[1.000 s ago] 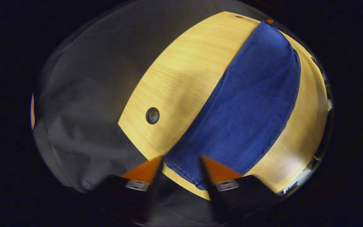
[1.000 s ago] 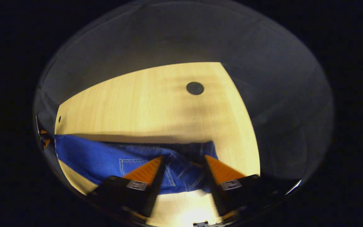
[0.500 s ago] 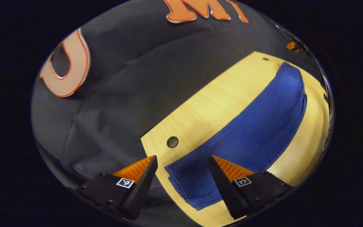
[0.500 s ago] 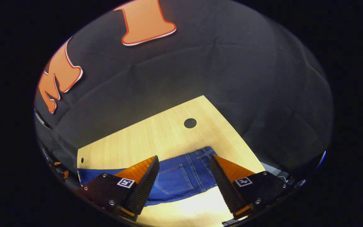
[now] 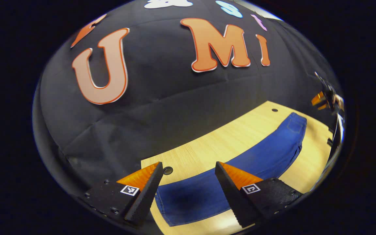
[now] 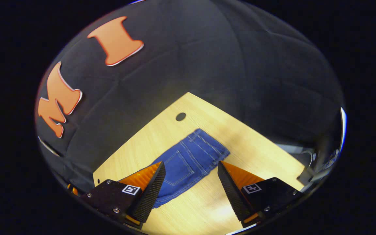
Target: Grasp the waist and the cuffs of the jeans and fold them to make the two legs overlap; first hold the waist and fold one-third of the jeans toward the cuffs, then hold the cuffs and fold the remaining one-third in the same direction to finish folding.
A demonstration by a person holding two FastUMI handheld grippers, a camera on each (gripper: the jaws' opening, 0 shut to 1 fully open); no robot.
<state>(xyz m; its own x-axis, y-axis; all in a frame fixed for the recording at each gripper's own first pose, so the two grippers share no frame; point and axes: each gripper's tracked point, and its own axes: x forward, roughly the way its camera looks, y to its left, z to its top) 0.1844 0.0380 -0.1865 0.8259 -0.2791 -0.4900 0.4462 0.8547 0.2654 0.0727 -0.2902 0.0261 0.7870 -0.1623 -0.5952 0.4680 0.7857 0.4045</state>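
Note:
Blue jeans [image 5: 240, 169] lie flat on the wooden table [image 5: 214, 148] as one long strip, the two legs overlapped. In the left gripper view the cuff end [image 5: 181, 209] lies near my left gripper [image 5: 188, 169], which hovers open above it with nothing between its fingers. The waist end [image 5: 295, 122] is far off at the right. In the right gripper view the waist with a back pocket [image 6: 191, 156] lies ahead of my right gripper [image 6: 190, 168], which is open and raised above the table. The right gripper [image 5: 321, 99] also shows small at the far right of the left gripper view.
The table has round cable holes [image 5: 167, 170] [image 6: 180, 116] near its back corners. The black cloth wall [image 5: 162, 98] stands close behind the table. Bare wood [image 6: 256, 147] lies around the jeans.
Both grippers have lifted away from the jeans and tilted up, so the wall now shows much more. The jeans stay flat on the table, released.

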